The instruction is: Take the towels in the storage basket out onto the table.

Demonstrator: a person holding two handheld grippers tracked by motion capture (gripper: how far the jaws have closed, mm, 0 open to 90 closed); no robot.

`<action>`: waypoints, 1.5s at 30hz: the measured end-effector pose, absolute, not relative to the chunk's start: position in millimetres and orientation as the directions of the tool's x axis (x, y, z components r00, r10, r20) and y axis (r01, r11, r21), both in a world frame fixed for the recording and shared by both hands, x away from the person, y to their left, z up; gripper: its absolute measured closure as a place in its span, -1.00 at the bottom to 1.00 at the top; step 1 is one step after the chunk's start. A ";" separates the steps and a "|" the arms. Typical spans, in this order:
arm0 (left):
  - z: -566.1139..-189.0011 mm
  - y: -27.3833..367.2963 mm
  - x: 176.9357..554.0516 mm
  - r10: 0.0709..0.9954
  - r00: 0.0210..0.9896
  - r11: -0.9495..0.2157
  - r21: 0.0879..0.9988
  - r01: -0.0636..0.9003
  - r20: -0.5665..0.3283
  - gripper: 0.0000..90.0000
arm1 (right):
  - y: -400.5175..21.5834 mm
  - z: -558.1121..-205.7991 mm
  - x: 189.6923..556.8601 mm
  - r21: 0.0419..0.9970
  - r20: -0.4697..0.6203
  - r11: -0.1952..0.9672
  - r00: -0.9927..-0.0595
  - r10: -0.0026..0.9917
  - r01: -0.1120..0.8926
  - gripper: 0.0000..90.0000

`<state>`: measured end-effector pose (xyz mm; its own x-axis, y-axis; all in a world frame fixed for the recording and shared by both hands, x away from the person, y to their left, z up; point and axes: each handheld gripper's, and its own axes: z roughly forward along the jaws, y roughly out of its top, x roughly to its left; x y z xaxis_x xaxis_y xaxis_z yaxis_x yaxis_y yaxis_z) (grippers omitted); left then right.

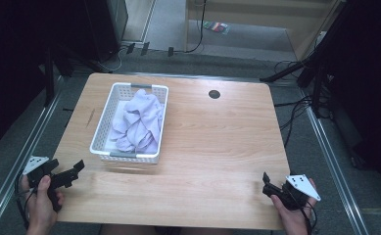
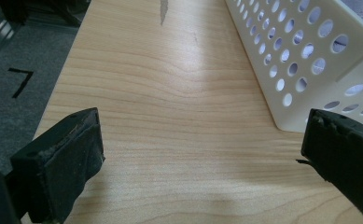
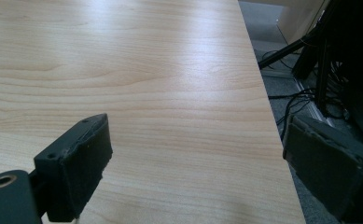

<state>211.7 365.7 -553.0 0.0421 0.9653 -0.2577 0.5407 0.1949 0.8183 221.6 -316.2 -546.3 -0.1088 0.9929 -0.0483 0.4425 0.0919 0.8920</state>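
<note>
Left gripper (image 1: 75, 169): I have it at the near left corner of the table (image 1: 217, 147), jaws spread wide and empty, aimed toward the basket's near corner.
Right gripper (image 1: 266, 182): parked at the near right edge, jaws likewise released, nothing between them. Its own view looks along bare wood and the table's right edge.
Basket (image 1: 105, 128): white, perforated, on the left half of the table, long axis running away from me. In the left gripper view its near corner (image 2: 291, 88) sits just ahead and to the right of my jaws.
Cloth (image 1: 141, 120): pale lilac, bunched loosely inside the basket, heaped above the rim toward the far end. Not touched by either gripper.
Step in hand (my reading): reach in and lift the cloth out.
How to do it well: raise the left gripper over the near rim before going forward, so the jaws clear the wall. Come down on a raised fold, not the flat part. Close fully on a thick bunch.
Risk: basket looks light; it may drag or tip if fabric catches. Right gripper could steady the rim.
</note>
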 end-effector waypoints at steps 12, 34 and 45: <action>-527.7 362.1 207.8 0.966 0.077 0.166 0.825 0.540 -0.245 -1.00 | -316.6 -546.3 222.1 0.891 -0.050 0.092 -0.106 0.993 0.445 -0.82; -437.7 291.6 269.2 0.960 0.277 -0.189 0.648 0.738 -0.035 -1.00 | -317.6 -546.2 222.3 0.891 -0.044 0.085 -0.103 0.994 0.446 -0.82; -430.7 247.6 325.3 0.955 0.294 -0.219 0.569 0.793 -0.043 -1.00 | -317.8 -546.2 222.3 0.891 -0.041 0.082 -0.101 0.994 0.446 -0.82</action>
